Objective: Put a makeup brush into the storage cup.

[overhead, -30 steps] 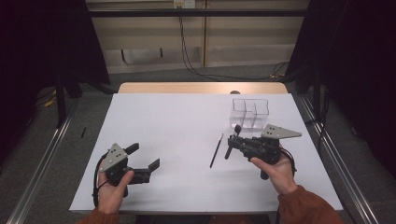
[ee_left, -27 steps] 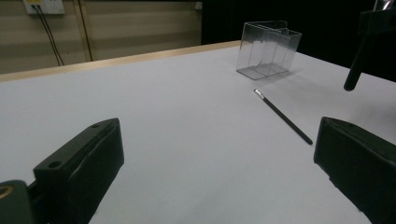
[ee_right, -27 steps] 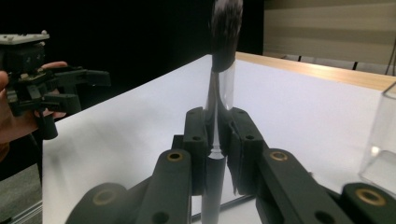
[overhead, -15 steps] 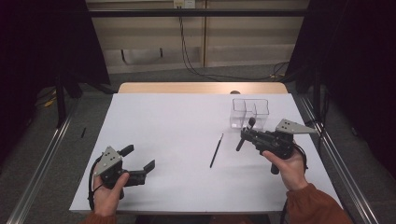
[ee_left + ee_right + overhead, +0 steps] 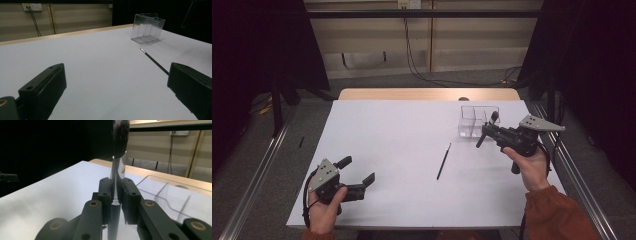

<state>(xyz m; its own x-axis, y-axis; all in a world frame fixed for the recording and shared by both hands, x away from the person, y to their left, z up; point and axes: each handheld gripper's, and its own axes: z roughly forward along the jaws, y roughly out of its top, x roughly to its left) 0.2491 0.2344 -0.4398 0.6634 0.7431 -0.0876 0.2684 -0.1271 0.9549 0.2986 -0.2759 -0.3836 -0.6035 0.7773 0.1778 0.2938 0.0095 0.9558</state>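
High view: the right gripper (image 5: 486, 131) is held above the right part of the white table (image 5: 402, 145), just in front of a clear plastic organizer box (image 5: 478, 120) that stands near the table's far right corner. Its jaws are clamped on a makeup brush (image 5: 488, 129), which crosses them with its dark bristle head up toward the box and its handle slanting down toward the table. The person's right hand (image 5: 527, 165), in an orange sleeve (image 5: 557, 215), grips the tool from below, and the grey three-cornered plate (image 5: 539, 123) sits on top.

Right gripper view, looking along the jaws: the brush (image 5: 117, 165) stands between the two black pads, its shiny metal ferrule pinched where the pads meet, the dark bristles rising to the top edge of the picture. The clear box (image 5: 175, 192) lies just beyond, to the right.

A thin black pencil-like stick (image 5: 443, 161) lies flat on the table near its middle, well apart from both grippers; in the left gripper view it (image 5: 153, 61) points toward the organizer (image 5: 147, 27), its pale tip nearest the box.

The left gripper (image 5: 360, 173) rests low at the near left corner, held by the left hand (image 5: 324, 212). Its jaws stand wide apart with nothing but bare table between them.
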